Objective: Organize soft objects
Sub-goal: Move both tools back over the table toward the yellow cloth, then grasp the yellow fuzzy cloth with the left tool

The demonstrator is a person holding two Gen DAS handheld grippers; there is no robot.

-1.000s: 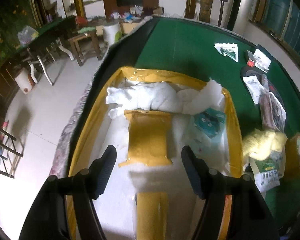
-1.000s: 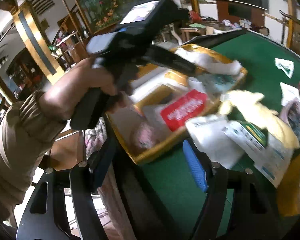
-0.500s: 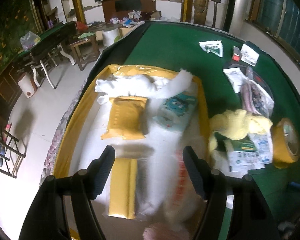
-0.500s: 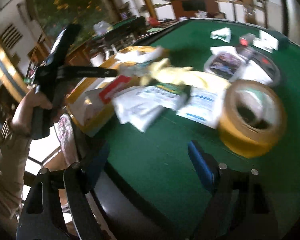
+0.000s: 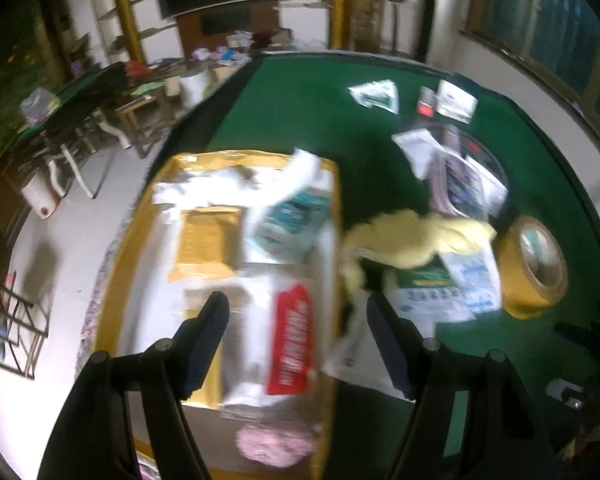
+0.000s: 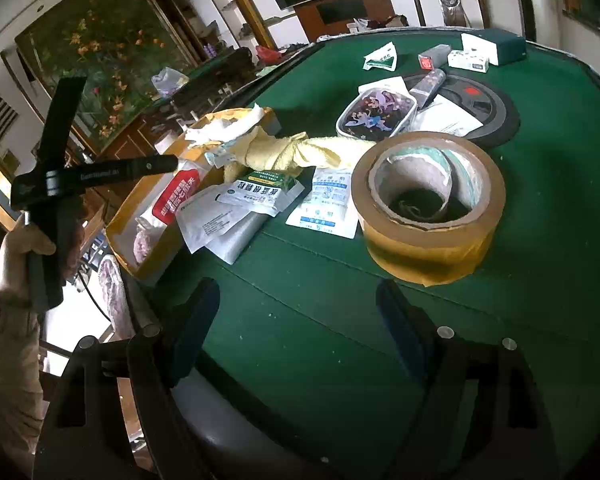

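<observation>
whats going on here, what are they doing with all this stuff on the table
A person holds a gripper in each hand over a green table, sorting soft items into a yellow box. Both the left gripper and right gripper are open and empty. The box already holds packets; a yellow towel, more sachets and a tape roll lie outside it.

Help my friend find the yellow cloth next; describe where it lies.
On the green felt table, a yellow cardboard box sits at its left edge. The crumpled pale yellow cloth lies beside it, atop printed white sachets: the only fuzzy fabric outside the box.
</observation>
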